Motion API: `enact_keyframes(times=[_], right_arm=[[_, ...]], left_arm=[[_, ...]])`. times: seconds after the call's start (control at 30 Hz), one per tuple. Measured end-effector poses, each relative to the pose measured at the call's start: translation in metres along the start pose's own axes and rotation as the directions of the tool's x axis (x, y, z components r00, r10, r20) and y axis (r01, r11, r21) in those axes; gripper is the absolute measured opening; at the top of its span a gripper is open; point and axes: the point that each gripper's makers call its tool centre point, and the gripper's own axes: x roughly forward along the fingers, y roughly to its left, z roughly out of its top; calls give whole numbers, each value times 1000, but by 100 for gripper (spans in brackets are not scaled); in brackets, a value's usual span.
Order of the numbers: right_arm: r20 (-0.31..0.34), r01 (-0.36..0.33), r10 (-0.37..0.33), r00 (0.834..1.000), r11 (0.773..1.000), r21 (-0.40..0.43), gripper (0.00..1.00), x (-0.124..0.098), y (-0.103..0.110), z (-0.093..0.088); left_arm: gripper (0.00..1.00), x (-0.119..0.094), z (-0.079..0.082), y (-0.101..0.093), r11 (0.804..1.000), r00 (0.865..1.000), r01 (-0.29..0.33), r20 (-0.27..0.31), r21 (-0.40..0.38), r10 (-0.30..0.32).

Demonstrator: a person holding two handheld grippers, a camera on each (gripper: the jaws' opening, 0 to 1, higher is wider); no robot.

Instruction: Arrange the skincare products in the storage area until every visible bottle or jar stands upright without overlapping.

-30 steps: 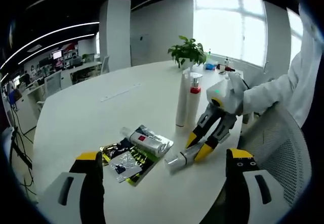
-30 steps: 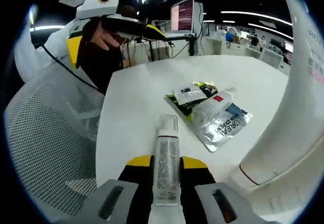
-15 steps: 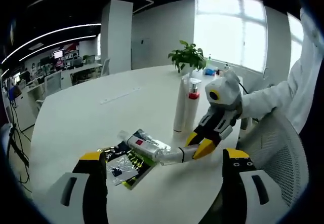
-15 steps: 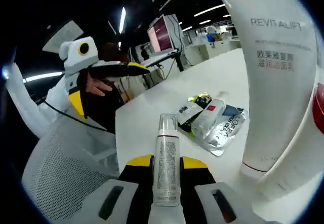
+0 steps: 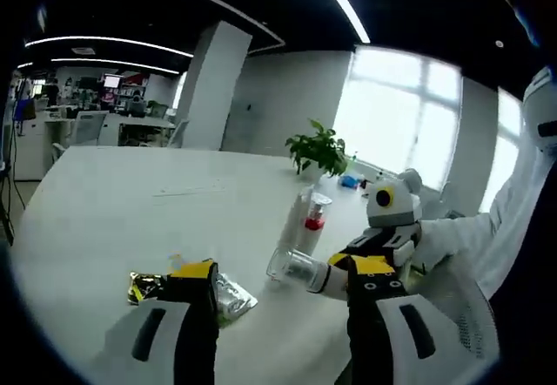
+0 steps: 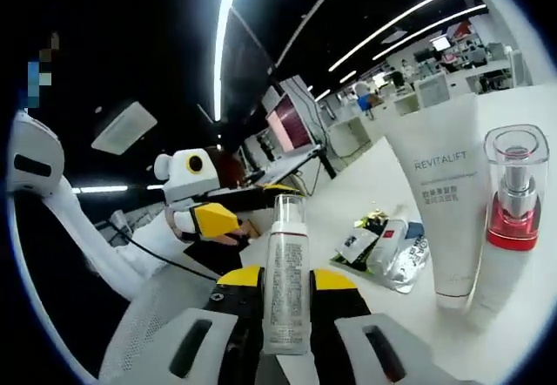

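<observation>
Pump bottle (image 6: 285, 293) base hidden between right gripper (image 6: 286, 282) fingers.

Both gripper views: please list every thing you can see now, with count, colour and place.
Slim bottle: 1, white with clear cap, held between the right gripper's fingers, above the table.
Revitalift tube: 1, white, standing upright on the table.
Pump bottle: 1, white with red neck and clear cap, upright beside the tube.
Sachets and small tube: a pile, silver, green and black, lying flat on the table.
Potted plant: 1, green, far side of the table.
Table: 1, white.
Mesh chair: 1, white, at the table edge.
Right gripper: yellow-tipped fingers, shut on the bottle.
Left gripper: yellow-tipped fingers, open.
</observation>
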Motion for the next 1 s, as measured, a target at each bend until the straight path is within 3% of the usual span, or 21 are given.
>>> enact_keyframes(times=[0.2, 0.27, 0.4, 0.63, 0.7, 0.83, 0.93, 1.0], right_arm=[[40, -42, 40, 998, 998, 42, 9, -1, 13, 6], [56, -70, 66, 996, 995, 73, 9, 0, 18, 8], [77, -109, 103, 992, 990, 86, 9, 1, 26, 10], [69, -128, 121, 990, 986, 110, 10, 2, 26, 7], [41, -127, 124, 991, 988, 83, 10, 3, 27, 2], [19, -103, 103, 994, 995, 12, 11, 3, 24, -1], [-53, -56, 51, 997, 994, -94, 11, 1, 17, -7], [-73, -11, -1, 997, 987, -163, 12, 1, 13, -7]], left_arm=[[43, 7, 6, -10, 987, 995, 85, 63, -133, -77], [39, 11, 7, -24, 980, 991, 120, 78, -160, -109], [32, 16, 9, -37, 974, 987, 150, 87, -170, -137], [28, 16, 6, -32, 972, 988, 150, 65, -180, -141], [27, 17, 5, -34, 978, 988, 153, 53, -144, -146], [24, 18, 2, -34, 970, 988, 157, 33, -185, -154], [21, 19, 3, -34, 962, 987, 164, 36, -219, -160], [20, 21, -1, -36, 972, 989, 146, 13, -186, -147]])
